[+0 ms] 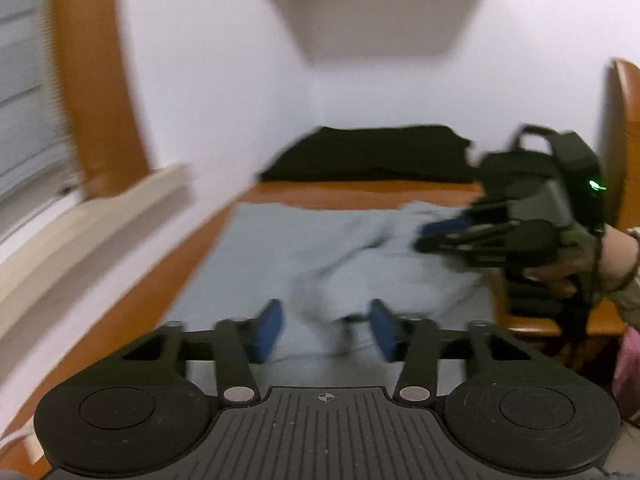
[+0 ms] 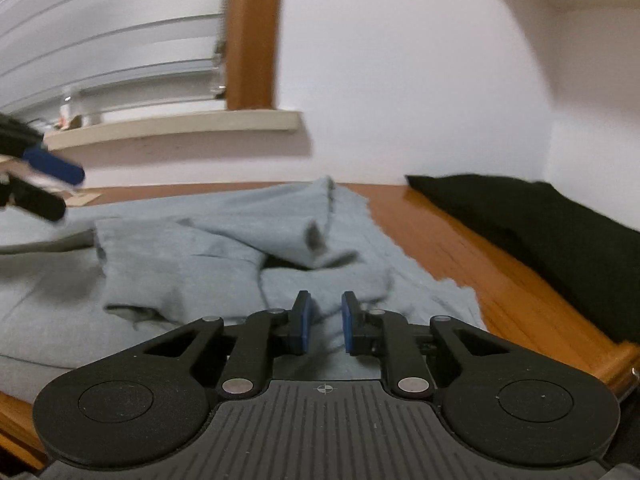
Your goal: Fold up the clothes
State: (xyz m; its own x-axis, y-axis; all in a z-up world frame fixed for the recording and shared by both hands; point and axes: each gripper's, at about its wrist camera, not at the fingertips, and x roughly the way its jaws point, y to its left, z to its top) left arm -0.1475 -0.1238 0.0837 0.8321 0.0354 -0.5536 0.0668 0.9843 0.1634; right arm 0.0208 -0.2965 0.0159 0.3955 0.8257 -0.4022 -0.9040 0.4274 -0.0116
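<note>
A light grey-blue garment point(image 1: 280, 248) point(image 2: 200, 256) lies crumpled on the wooden table point(image 1: 360, 194), one sleeve folded over its middle. My left gripper point(image 1: 327, 328) hovers low over the near part, its blue pads apart, with a ridge of cloth between them that neither pad visibly presses. In the right wrist view the left gripper point(image 2: 66, 192) shows at the left edge. My right gripper point(image 2: 325, 322) sits low at the garment's right edge, a narrow gap between its pads and cloth showing through it. A hand point(image 1: 576, 264) holds the right gripper point(image 1: 428, 238). Both views are blurred.
A folded black garment point(image 1: 368, 156) point(image 2: 540, 232) lies at the table's far end against the white wall. A windowsill point(image 1: 100, 216) point(image 2: 180, 126) with small items runs along the left. Bare wood point(image 2: 460, 248) shows between the two garments. Something pink point(image 1: 628, 360) sits off the right edge.
</note>
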